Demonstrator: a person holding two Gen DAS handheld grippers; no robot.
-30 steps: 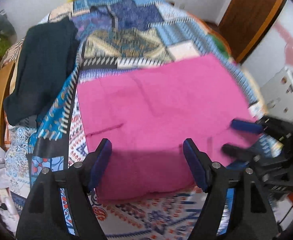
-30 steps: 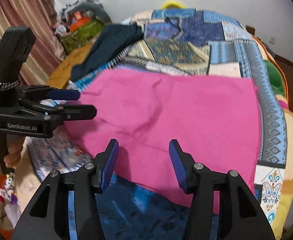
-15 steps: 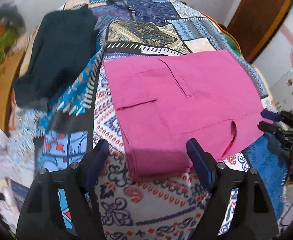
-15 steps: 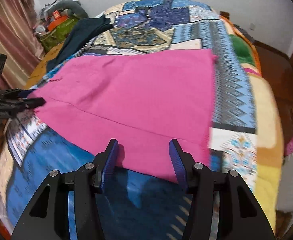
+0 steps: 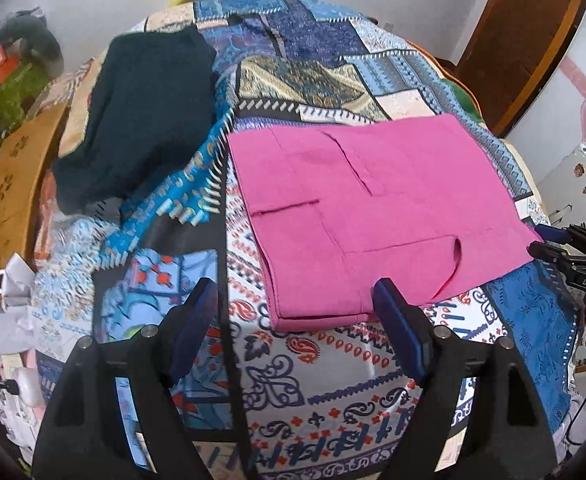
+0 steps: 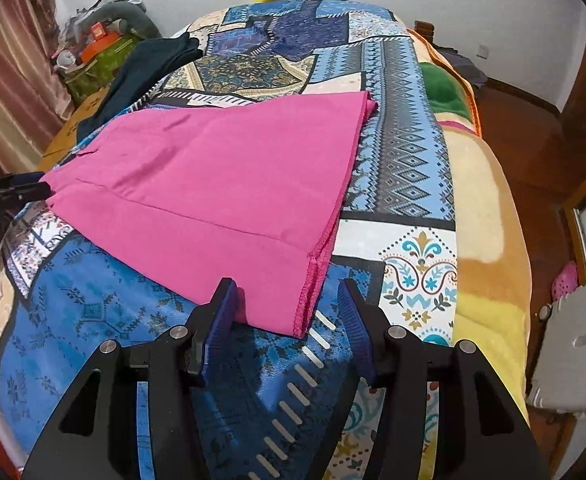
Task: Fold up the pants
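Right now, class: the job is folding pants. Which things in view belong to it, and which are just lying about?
Belongs to the job:
- pink pants, lying flat on the patchwork bedspread
- left gripper, jaws open, nothing between them
- right gripper, jaws open at the hem corner

Lying about:
- dark garment
- yellow blanket
- clutter by the curtain

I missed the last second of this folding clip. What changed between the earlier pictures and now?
Both grippers drew apart toward opposite ends of the pink pants: the left gripper backed off the waist end, its jaws just opening wider with nothing between them; the right gripper shifted to the hem corner, open. Nothing was gripped or released. The pants, the dark garment and the patterned bedspread stayed put.
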